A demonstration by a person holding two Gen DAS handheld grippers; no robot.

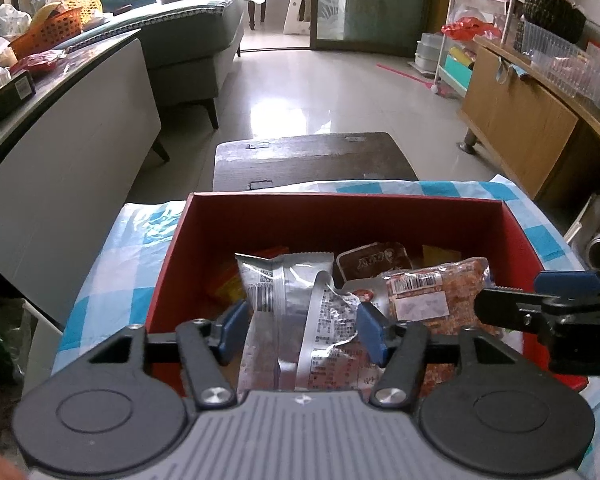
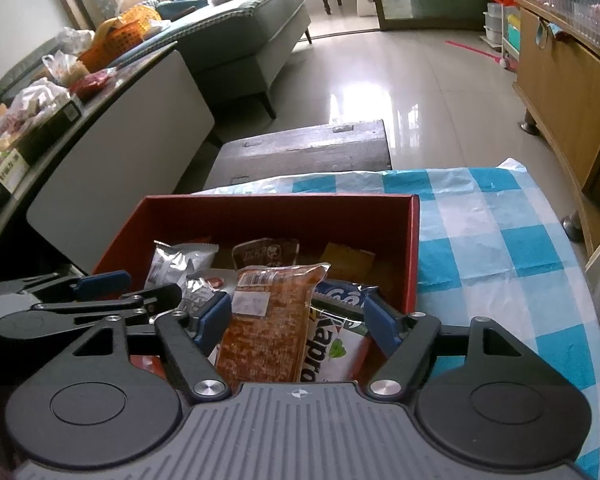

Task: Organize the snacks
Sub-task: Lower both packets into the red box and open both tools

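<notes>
A red cardboard box (image 1: pixel 340 200) stands on a blue-and-white checked cloth and holds several snack packets. My left gripper (image 1: pixel 302 332) is open over the box's near side. A crinkled silver packet (image 1: pixel 324 320) stands between its blue pads, which do not press it. Behind it lie another silver packet (image 1: pixel 276 280) and a brown packet (image 1: pixel 372 260). My right gripper (image 2: pixel 298 324) is open too, straddling an orange-red packet (image 2: pixel 268 320) and a white-and-green packet (image 2: pixel 340 344) at the box's (image 2: pixel 276 200) right end. The right gripper's fingers (image 1: pixel 508 306) reach in from the right in the left wrist view.
The checked cloth (image 2: pixel 500 240) extends bare to the right of the box. A dark wooden bench (image 1: pixel 312 156) stands beyond the table. A white side table (image 1: pixel 80 152) with bags and an orange basket is at the left, a wooden cabinet (image 1: pixel 520 120) at the right.
</notes>
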